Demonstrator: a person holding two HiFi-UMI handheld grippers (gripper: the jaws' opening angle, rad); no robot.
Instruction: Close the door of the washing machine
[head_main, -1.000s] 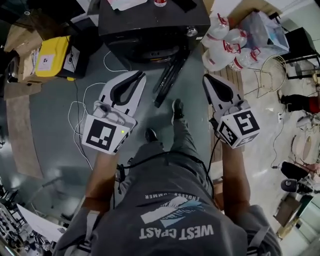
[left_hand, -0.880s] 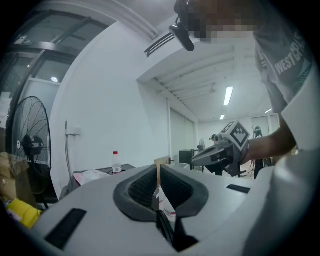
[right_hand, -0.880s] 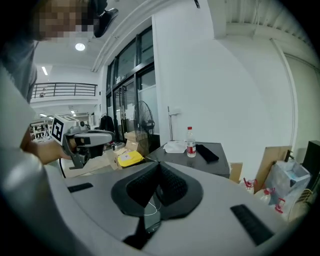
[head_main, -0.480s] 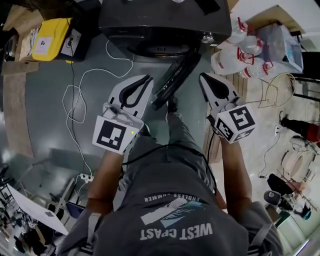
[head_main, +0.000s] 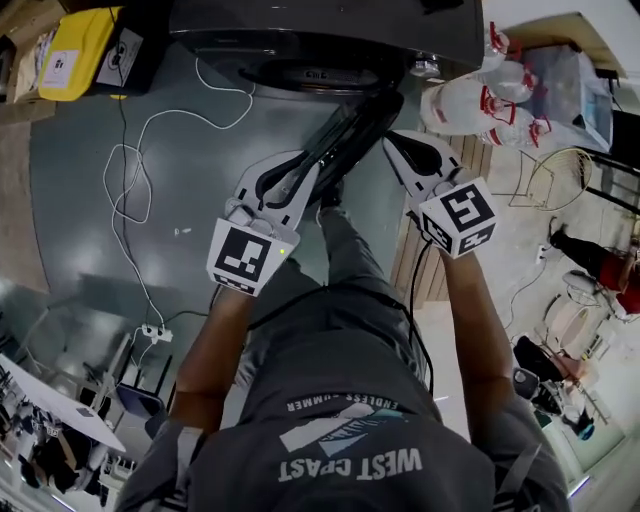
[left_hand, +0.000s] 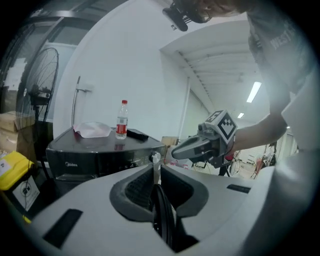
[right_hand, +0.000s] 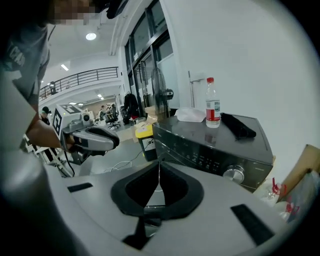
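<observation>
Jaws are pressed together and empty on both handheld grippers. The left gripper (left_hand: 155, 172) and right gripper (right_hand: 159, 172) point down toward a dark, glossy front-loading washing machine (head_main: 330, 30). Its round black door (head_main: 352, 128) stands swung open, seen edge-on, jutting from the machine's front between the two grippers. The left gripper's tip overlaps the door from above; contact is unclear. A clear plastic bottle with a red label (right_hand: 213, 109) stands upright on the machine's top.
</observation>
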